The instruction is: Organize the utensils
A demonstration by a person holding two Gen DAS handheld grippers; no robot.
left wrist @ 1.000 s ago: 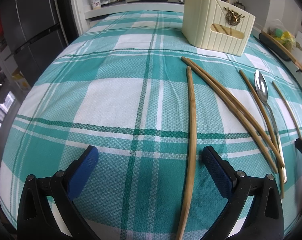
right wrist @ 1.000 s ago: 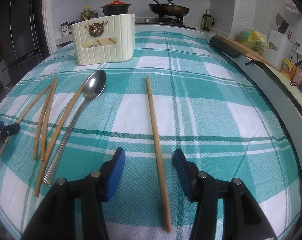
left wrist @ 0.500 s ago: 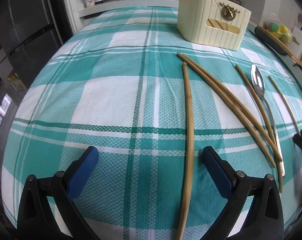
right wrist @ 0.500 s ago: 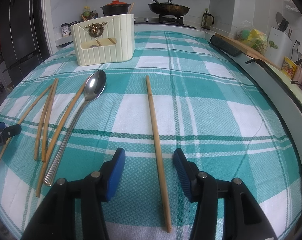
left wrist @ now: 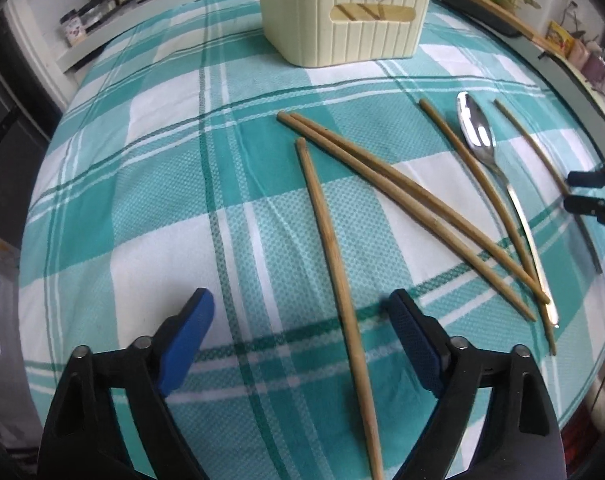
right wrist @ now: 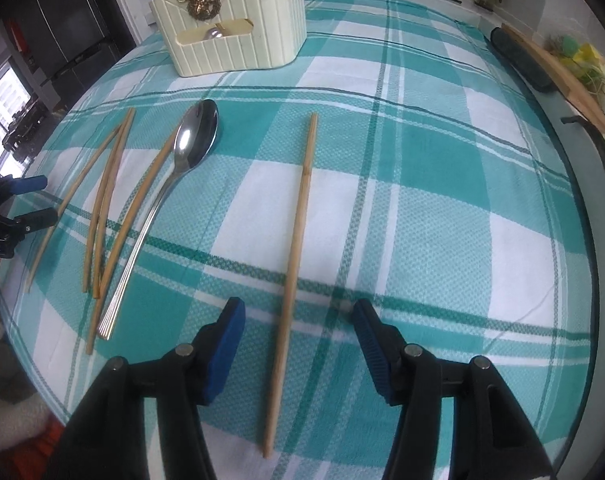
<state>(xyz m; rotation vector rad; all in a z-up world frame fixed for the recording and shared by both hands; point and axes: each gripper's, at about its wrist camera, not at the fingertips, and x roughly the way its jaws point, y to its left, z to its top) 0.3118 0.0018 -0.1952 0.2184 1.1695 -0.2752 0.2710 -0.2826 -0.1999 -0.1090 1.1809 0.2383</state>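
Several bamboo chopsticks and a metal spoon [left wrist: 478, 136] lie on a teal plaid tablecloth [left wrist: 142, 208]. A cream ribbed utensil holder [left wrist: 342, 16] stands at the far end; it also shows in the right wrist view [right wrist: 234, 28]. My left gripper [left wrist: 298, 340] is open, low over the cloth, with one chopstick [left wrist: 334, 248] lying between its fingers. My right gripper [right wrist: 298, 344] is open, with a lone chopstick [right wrist: 296, 240] between its fingers. The spoon [right wrist: 182, 172] and a cluster of chopsticks [right wrist: 106, 200] lie to its left.
A pair of chopsticks [left wrist: 402, 200] lies crossed toward the spoon. The right gripper's tips [left wrist: 594, 196] show at the left view's right edge; the left gripper's tips [right wrist: 26, 208] show at the right view's left edge. A dark board [right wrist: 518, 60] lies along the counter at right.
Both grippers have tilted downward and moved closer to the cloth. Each chopstick still lies between open fingers. Nothing was picked up.
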